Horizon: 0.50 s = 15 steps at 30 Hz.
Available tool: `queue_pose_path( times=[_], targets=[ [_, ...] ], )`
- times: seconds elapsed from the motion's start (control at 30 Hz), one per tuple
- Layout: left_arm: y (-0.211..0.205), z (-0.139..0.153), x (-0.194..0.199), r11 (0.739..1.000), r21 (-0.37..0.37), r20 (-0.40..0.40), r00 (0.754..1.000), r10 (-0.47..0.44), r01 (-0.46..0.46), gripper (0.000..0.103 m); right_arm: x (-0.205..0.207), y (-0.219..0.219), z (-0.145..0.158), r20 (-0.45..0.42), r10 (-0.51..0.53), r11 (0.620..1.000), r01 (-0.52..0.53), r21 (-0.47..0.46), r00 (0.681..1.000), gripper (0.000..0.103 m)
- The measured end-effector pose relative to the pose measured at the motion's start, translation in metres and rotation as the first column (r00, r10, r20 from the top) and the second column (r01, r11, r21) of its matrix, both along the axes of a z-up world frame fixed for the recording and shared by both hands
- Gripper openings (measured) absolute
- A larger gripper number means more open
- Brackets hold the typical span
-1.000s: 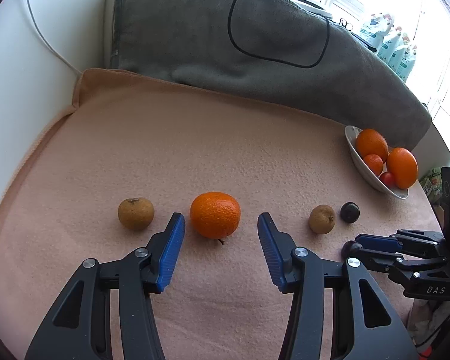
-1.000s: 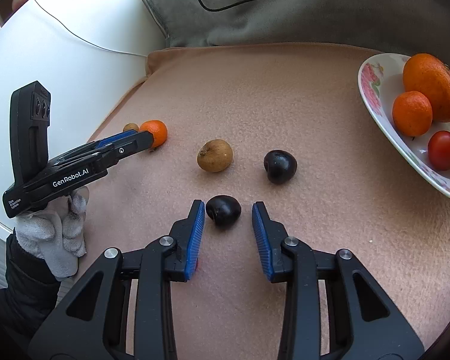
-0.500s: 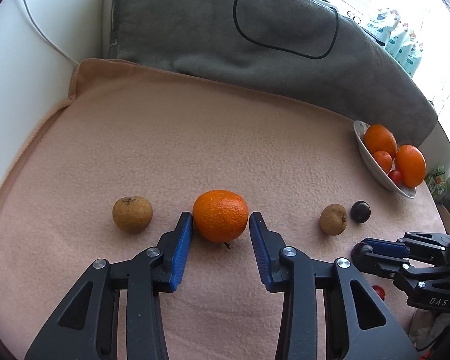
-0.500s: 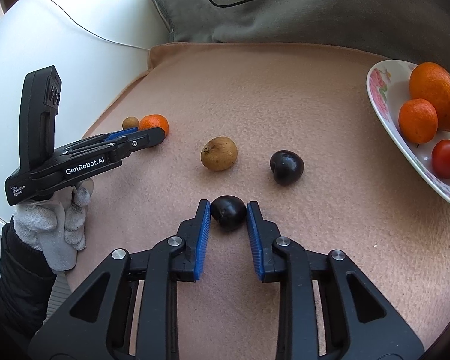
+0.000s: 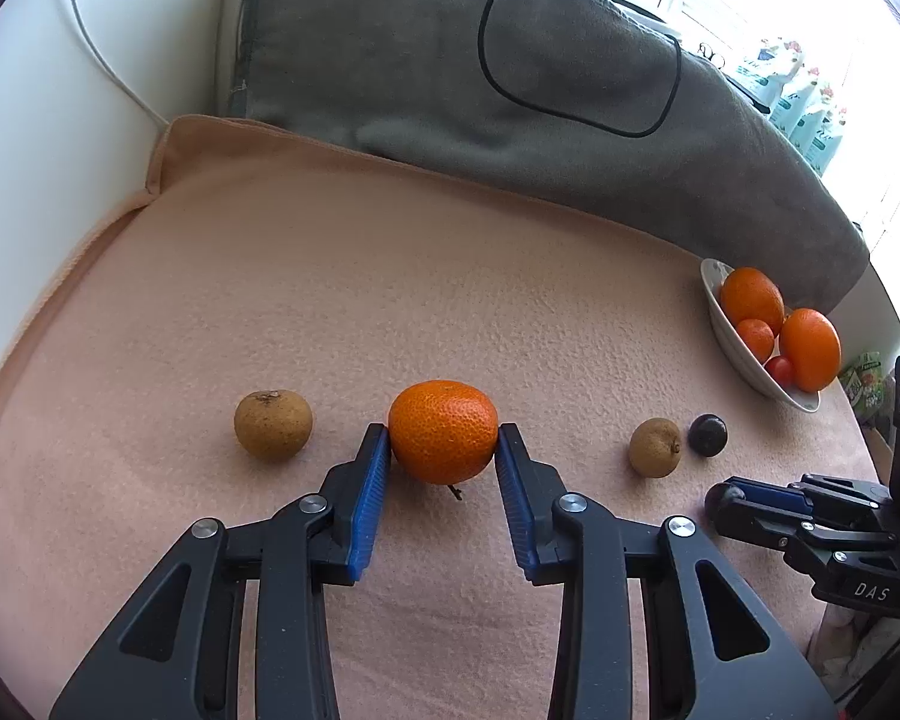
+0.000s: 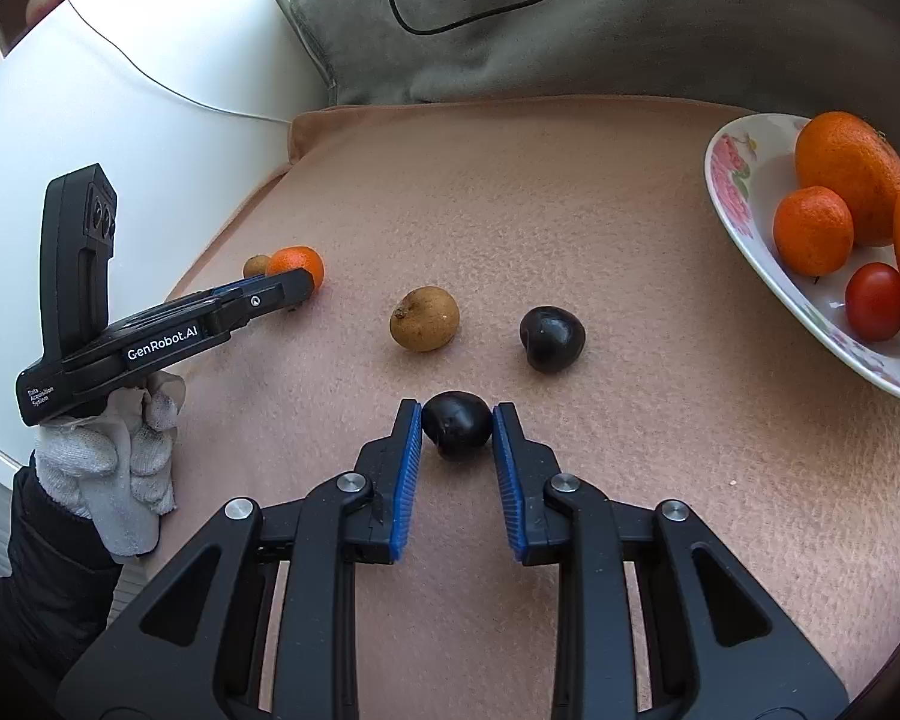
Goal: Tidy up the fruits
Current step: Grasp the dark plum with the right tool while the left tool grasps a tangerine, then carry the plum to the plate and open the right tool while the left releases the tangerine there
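Two grippers each closed on a fruit lying on a peach-coloured blanket (image 5: 390, 276). Farthest left sat a brown round fruit (image 5: 273, 424). Next, the left gripper (image 5: 443, 453) pressed both blue pads against the sides of a mandarin (image 5: 443, 429), gripped across its widest part; it looked light, soft-skinned and easily bruised. Further right lay a second brown fruit (image 6: 424, 318) and a dark plum (image 6: 552, 338). The right gripper (image 6: 456, 429) clasped another dark plum (image 6: 456, 425), glossy, probably slippery. A white bowl (image 6: 744, 204) of oranges stood far right. Readable writing: "GenRobot.AI" on the left gripper, "DAS" on the right.
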<state>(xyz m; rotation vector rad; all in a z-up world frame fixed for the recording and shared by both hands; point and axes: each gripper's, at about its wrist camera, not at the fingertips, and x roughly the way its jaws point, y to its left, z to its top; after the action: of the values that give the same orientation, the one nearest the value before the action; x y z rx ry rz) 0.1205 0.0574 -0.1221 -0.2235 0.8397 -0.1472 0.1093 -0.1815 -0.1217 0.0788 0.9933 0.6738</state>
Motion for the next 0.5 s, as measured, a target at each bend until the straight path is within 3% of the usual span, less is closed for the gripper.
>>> queue_pose_path(
  times=[0.5],
  targets=[
    [-0.022, 0.027, -0.004, 0.998, -0.027, 0.053, 0.997, -0.056, 0.057, 0.034, -0.007, -0.036, 0.019, 0.037, -0.084, 0.996, 0.083, 0.046, 0.996, 0.025]
  ],
)
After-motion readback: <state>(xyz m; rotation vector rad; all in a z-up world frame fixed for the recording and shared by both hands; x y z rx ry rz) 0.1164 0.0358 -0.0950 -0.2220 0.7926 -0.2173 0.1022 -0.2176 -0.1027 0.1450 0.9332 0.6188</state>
